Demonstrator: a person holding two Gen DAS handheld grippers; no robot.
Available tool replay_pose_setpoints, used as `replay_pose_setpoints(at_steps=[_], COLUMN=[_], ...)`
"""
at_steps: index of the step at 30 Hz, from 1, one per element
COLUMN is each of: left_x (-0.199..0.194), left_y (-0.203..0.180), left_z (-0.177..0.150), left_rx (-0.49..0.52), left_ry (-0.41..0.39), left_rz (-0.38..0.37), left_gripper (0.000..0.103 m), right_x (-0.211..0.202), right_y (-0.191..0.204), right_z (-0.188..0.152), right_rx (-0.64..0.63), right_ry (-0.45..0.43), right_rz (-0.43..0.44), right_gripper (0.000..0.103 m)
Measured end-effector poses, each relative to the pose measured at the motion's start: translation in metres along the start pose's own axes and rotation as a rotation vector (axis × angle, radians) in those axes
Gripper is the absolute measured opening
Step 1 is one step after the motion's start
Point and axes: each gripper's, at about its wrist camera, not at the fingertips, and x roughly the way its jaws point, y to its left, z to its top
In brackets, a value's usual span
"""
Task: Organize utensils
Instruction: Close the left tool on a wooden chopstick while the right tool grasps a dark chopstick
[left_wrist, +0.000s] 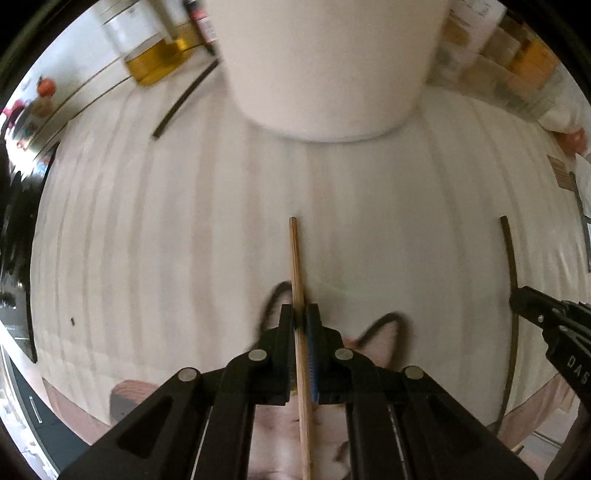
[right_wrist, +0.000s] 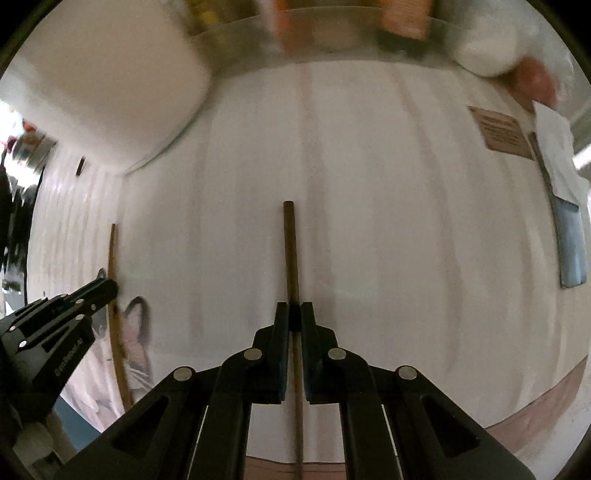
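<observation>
My left gripper is shut on a light wooden chopstick that points forward over the white striped mat. My right gripper is shut on a dark brown chopstick, also pointing forward. Each view shows the other gripper and its stick: the right gripper with the dark chopstick in the left wrist view, the left gripper with the light chopstick in the right wrist view. A large white utensil container stands ahead; it also shows in the right wrist view. Another dark chopstick lies beside it.
Bottles of yellow oil stand at the back left. Boxes and packets line the back right. A brown card, white paper and a grey flat object lie at the right. A cat picture is on the mat's near edge.
</observation>
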Motion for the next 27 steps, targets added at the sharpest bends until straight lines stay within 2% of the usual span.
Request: replay_pose_setpoints(at_steps=[3, 10, 11, 13, 18, 27], left_x=[-0.003, -0.003, 0.002, 0.004, 0.007, 0.010], left_y=[0.014, 0.034, 0.047, 0.048, 0.044, 0.037], left_z=[-0.006, 0.002, 0.004, 0.007, 0.016, 0.019], left_rx=[-0.007, 0.002, 0.011, 0.014, 0.024, 0.027], left_ry=[-0.001, -0.008, -0.008, -0.008, -0.005, -0.004], left_rz=[-0.019, -0.055, -0.056, -0.060, -0.066, -0.059], left_gripper=[0.004, 0.004, 0.004, 0.004, 0.004, 0.004], right_x=[0.003, 0.010, 0.012, 0.014, 0.020, 0.011], right_y=[0.016, 0.036, 0.039, 0.048, 0.058, 0.032], right_z=[0.002, 0.020, 0.023, 0.033, 0.032, 0.034], right_rx=[-0.027, -0.074, -0.075, -0.079, -0.061, -0.051], right_ry=[0.022, 0.093, 0.095, 0.094, 0.091, 0.089], right_rz=[-0.014, -0.067, -0.074, -0.084, -0.086, -0.086], right_gripper=[0.006, 0.006, 0.006, 0.006, 0.006, 0.006])
